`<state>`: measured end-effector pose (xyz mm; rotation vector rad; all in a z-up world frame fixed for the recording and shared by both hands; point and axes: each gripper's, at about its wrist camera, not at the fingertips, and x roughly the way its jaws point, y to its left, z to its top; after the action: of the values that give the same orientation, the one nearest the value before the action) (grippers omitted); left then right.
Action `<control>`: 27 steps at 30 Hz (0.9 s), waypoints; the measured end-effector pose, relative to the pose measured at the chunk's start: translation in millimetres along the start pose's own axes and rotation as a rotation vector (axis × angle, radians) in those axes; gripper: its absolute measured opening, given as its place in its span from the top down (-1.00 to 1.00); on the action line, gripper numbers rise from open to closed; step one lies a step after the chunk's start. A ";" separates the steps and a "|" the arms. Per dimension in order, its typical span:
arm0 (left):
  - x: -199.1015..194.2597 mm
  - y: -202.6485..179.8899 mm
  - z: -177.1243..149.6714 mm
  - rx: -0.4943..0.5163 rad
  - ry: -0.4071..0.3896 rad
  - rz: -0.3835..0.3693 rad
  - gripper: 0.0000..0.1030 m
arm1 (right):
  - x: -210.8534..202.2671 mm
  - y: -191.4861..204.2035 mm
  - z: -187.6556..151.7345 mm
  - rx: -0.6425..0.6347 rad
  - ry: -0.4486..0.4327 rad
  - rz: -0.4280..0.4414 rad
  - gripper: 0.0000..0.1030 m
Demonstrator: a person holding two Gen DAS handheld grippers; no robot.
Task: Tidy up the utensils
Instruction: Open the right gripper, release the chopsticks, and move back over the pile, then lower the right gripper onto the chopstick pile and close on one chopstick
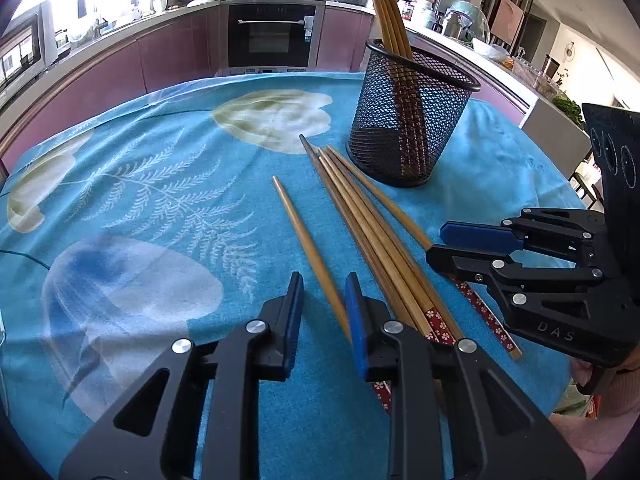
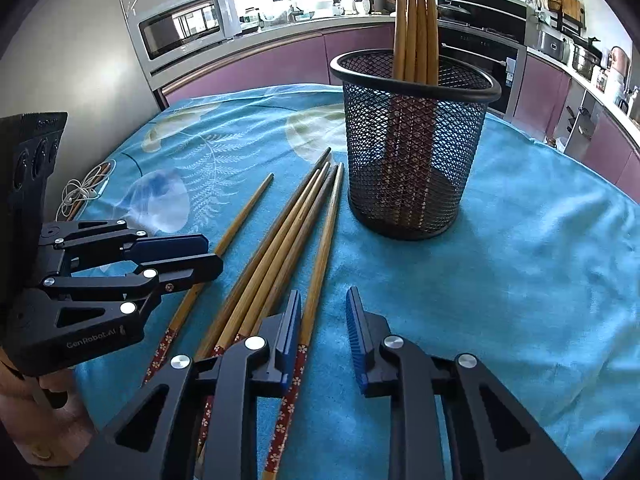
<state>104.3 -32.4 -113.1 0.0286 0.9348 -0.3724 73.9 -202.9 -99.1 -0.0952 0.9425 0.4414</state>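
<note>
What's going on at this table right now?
A person holds a gripper in each hand over loose chopsticks lying on a blue tablecloth. The left gripper has the single stray chopstick between its blue pads; whether they press on it is unclear. The right gripper straddles the rightmost chopstick of the bunch, its pads not touching it. A black mesh cup already holds several upright chopsticks.

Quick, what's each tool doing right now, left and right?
Left tool: open, lone chopstick between its fingers, not clamped.
Right tool: open above the rightmost loose chopstick, nothing gripped.
</note>
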 end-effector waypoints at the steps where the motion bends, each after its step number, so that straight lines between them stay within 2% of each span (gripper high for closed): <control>1: 0.8 -0.6 0.7 0.003 0.003 0.000 0.56 | 0.8 0.3 1.0 -0.001 -0.001 -0.003 0.60; 8: 4.4 -6.5 4.4 0.030 0.005 0.030 0.55 | 9.4 3.8 9.9 -0.026 -0.007 -0.022 0.64; 13: 6.2 -4.7 7.5 0.005 0.003 0.032 0.60 | 13.6 1.7 15.0 -0.006 -0.009 0.002 0.84; 17: 7.5 -1.2 8.9 -0.026 0.002 0.020 0.75 | 12.6 -2.2 14.6 0.028 -0.014 0.023 0.86; 27: 3.9 3.8 7.0 -0.084 -0.005 -0.001 0.84 | -3.8 -12.4 10.3 0.070 -0.037 0.081 0.89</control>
<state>113.1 -31.3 -112.5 -0.0493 0.9447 -0.3342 84.9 -212.6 -91.3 0.0151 0.9271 0.4829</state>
